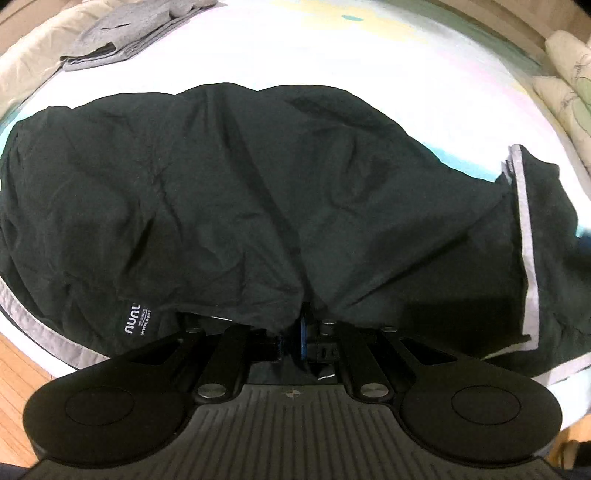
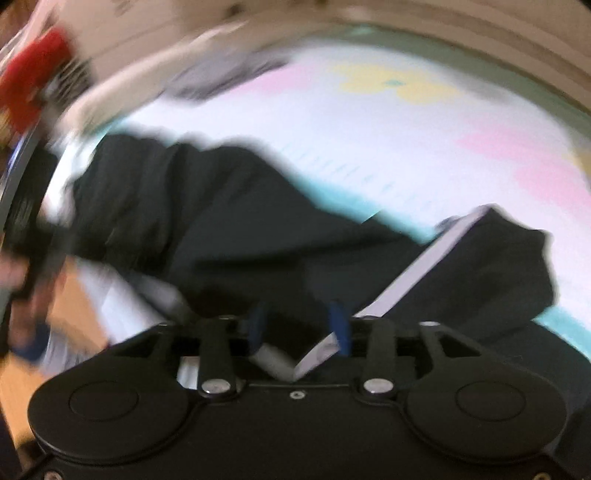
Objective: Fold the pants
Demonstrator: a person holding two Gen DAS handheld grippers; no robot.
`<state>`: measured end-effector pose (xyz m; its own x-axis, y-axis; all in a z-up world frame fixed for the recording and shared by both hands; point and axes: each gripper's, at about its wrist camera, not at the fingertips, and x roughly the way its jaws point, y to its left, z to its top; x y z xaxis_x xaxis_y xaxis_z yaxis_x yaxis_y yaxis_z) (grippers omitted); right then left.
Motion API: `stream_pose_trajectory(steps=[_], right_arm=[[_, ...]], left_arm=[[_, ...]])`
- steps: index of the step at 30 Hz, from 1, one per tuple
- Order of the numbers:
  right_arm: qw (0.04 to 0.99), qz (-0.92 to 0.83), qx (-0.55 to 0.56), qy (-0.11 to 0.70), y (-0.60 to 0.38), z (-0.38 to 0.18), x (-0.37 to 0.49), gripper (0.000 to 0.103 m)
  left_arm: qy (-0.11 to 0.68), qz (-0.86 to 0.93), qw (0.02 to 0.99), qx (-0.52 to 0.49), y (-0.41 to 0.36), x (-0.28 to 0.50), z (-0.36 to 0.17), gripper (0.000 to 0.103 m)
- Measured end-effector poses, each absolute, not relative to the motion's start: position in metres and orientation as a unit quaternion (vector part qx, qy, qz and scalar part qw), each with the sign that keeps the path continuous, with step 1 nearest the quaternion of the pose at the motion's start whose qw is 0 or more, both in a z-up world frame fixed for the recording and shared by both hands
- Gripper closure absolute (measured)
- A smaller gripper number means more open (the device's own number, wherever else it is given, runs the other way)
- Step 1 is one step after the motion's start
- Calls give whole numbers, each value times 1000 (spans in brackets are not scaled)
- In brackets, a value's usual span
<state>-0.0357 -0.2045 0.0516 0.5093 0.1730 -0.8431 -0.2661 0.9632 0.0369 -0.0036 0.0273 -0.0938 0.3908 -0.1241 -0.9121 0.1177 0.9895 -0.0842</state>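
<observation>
Left gripper (image 1: 291, 336) was clamped on the pants (image 1: 240, 192) at their near edge. Right gripper (image 2: 299, 325) was seen released, fingers parted, grey trim (image 2: 417, 266) between them. Pants were spread across the bed (image 1: 369, 66); bare sheet was left beyond their far edge.

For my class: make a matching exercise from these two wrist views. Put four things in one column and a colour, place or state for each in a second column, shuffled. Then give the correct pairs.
Column one:
1. black pants
2. folded grey clothes
3. left gripper
4. right gripper

Column two:
A. jaws apart, pads pressing on nothing
B. at the far left of the bed sheet
C. shut on dark cloth
D. spread across the middle of the bed, pale stripe along the side

Pairs: 1-D, 2-B, 3-C, 4-A
</observation>
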Motion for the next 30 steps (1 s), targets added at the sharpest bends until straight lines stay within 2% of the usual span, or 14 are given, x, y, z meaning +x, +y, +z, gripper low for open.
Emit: stream_pose_trajectory(steps=[7,14,15,18,25,30], right_arm=[[885,-59,-19,461,-242,39,40,47],[850,-179,-38,494,-244,-19,98,47],[840,-190,-42,506,-245,-27,101,50],[837,-187,-18,514,-254,-32,96,88],[877,-190,21,441,-294,36,20,89],[867,-232,79,433,-347,64,-65,89]], left_arm=[[554,-69,830,-24,29,8,-95,95],[546,-73,835,-7,28,-3,-96,95],[546,-73,835,-7,29,-4,-97,95],[545,-73,835,-10,26,-2,-99,95],[539,-72,839,-9,34,-13,-99,94],[534,-72,843,0,29,-17,-97,92]])
